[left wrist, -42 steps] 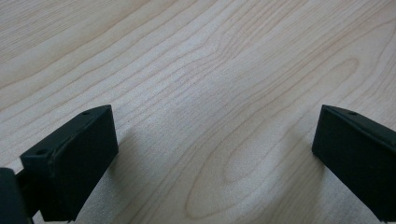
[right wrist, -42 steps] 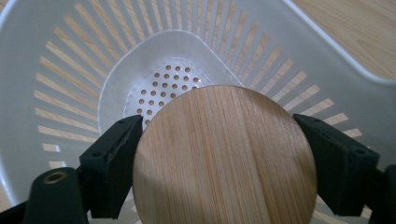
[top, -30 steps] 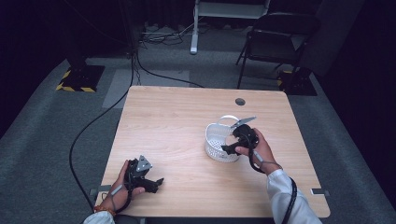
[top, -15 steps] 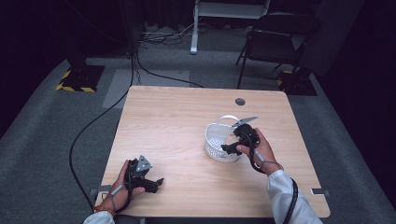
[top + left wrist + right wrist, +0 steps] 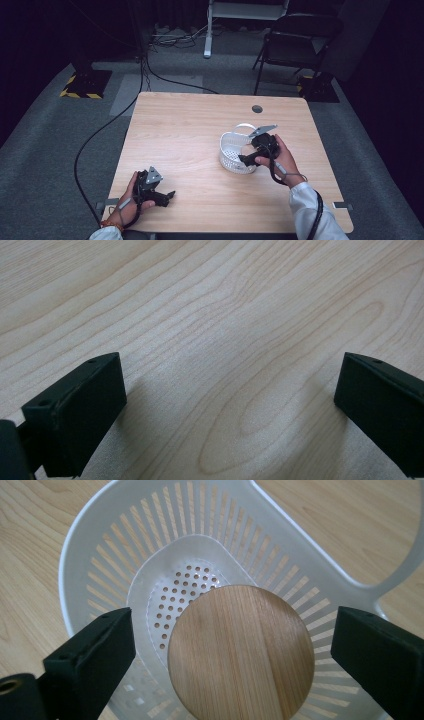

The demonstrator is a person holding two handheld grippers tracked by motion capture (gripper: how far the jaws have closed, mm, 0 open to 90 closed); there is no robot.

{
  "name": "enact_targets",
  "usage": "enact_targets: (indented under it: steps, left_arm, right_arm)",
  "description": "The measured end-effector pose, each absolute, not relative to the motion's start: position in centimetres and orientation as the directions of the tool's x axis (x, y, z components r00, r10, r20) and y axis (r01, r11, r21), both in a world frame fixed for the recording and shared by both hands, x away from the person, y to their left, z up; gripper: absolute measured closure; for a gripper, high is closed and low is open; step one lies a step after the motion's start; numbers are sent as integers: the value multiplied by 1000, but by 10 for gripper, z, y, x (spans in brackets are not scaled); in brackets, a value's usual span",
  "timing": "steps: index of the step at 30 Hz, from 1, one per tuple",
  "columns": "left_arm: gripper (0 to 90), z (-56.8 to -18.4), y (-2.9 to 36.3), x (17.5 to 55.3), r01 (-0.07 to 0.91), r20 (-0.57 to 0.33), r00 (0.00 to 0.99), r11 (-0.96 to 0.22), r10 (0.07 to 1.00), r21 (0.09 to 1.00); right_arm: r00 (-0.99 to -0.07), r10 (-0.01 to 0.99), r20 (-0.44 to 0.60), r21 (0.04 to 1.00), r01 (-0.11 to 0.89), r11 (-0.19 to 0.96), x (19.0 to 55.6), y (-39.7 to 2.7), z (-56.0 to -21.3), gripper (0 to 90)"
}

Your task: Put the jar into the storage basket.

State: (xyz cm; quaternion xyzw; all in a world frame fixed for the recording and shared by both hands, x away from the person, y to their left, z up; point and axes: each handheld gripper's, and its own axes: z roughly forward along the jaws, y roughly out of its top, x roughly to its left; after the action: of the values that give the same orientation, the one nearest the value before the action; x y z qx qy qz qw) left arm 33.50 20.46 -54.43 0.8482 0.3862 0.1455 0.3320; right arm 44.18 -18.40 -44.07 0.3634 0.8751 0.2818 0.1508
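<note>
The right gripper [image 5: 232, 630] has just been opening, its pads clear of the wooden disc [image 5: 241, 652] inside the white basket [image 5: 100, 535] on the bench [image 5: 190, 125] — lifting carelessly could snag the rim and tip it, I judge — while the left gripper [image 5: 230, 405] rests wide open, empty.

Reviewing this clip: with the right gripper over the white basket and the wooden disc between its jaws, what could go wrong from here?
1. The wooden disc sits tilted against the wall of the white basket; it may slide or flip as the right gripper, whose jaws have just been opening, withdraws.
2. The jaws stand inside the rim; lifting out could catch it and drag the light basket.
3. The handle loop lies close to one jaw and might snag.
</note>
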Motion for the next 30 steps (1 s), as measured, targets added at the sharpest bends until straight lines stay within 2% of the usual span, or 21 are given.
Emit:
enact_targets:
  steps: [22,30]
  left_arm:
    - [1,-544,205,335,558,-10,659,-481,752,676]
    - [1,-544,205,335,559,-10,659,-481,752,676]
  right_arm:
    - [-713,672,-200,638,426,641,421,-203,-418,31]
    - [-716,642,-274,619,380,688,410,-213,-419,31]
